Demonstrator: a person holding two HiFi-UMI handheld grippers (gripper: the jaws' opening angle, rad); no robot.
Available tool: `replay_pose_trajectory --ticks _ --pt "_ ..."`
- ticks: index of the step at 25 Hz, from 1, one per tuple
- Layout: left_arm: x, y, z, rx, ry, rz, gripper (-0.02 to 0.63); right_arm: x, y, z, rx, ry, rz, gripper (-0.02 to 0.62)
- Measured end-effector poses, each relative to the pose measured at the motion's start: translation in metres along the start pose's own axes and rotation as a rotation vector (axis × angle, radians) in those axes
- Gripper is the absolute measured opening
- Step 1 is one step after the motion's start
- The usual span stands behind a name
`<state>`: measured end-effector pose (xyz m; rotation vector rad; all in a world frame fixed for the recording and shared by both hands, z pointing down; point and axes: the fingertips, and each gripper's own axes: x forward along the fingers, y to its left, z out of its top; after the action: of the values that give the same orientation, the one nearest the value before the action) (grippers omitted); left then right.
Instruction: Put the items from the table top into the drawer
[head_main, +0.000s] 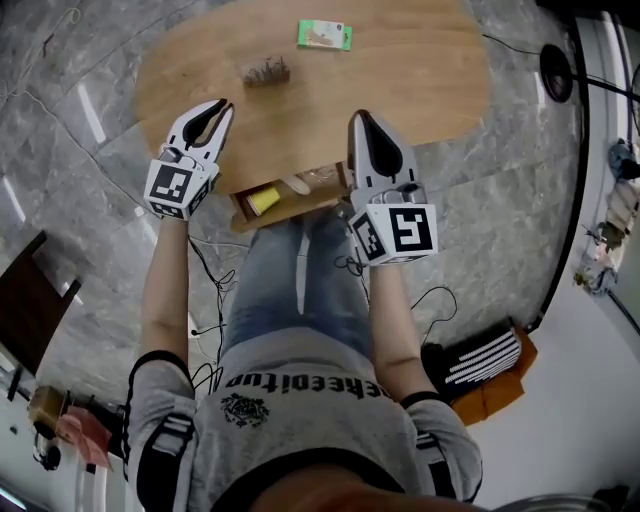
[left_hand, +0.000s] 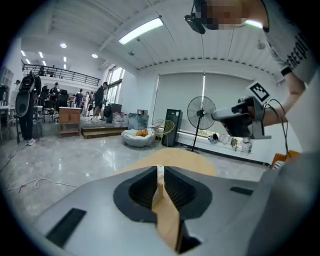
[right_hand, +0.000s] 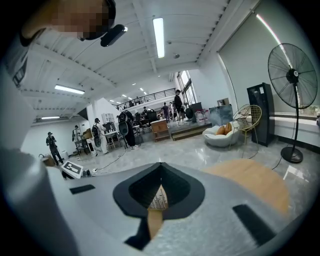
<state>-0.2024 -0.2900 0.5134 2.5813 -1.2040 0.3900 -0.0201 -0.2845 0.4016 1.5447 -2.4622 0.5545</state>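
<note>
On the oval wooden table (head_main: 420, 80) lie a green box (head_main: 323, 35) at the far edge and a small brown bristly item (head_main: 266, 72) nearer the middle. Under the near edge the drawer (head_main: 285, 205) stands open, with a yellow item (head_main: 264, 199) and other small things inside. My left gripper (head_main: 222, 106) hovers over the table's near left part, jaws shut and empty. My right gripper (head_main: 358, 116) is over the near right part, also shut with nothing held. In the left gripper view the shut jaws (left_hand: 160, 172) point across the table; the right gripper view shows its jaws (right_hand: 160, 170) shut too.
A person's legs and torso (head_main: 300, 300) are just below the drawer. Cables (head_main: 215, 290) trail on the grey marble floor. A dark chair (head_main: 25, 300) stands at the left and an orange crate (head_main: 490, 370) at the lower right. A standing fan (left_hand: 201, 112) is beyond the table.
</note>
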Motion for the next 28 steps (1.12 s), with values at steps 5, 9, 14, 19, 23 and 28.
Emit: replay_pose_trajectory --ticks 5,9,14,19,23,28 --pt "0.026 0.019 -0.044 0.009 0.087 -0.017 0.015 0.009 0.000 -0.017 -0.007 0.010 0.000 0.003" --pt "0.046 0.028 -0.073 -0.007 0.147 -0.043 0.117 0.014 -0.002 -0.030 0.007 0.012 -0.005 0.003" --pt "0.070 0.041 -0.111 -0.010 0.202 -0.049 0.146 0.019 -0.008 -0.047 0.014 0.027 -0.010 0.003" --pt "0.093 0.047 -0.139 0.026 0.243 -0.082 0.183 0.022 -0.012 -0.062 0.013 0.048 -0.018 0.003" --pt "0.107 0.045 -0.149 0.052 0.255 -0.106 0.196 0.022 -0.014 -0.074 0.017 0.068 -0.017 0.003" --pt "0.119 0.039 -0.150 0.071 0.254 -0.129 0.196 0.022 -0.016 -0.080 0.023 0.075 -0.018 0.003"
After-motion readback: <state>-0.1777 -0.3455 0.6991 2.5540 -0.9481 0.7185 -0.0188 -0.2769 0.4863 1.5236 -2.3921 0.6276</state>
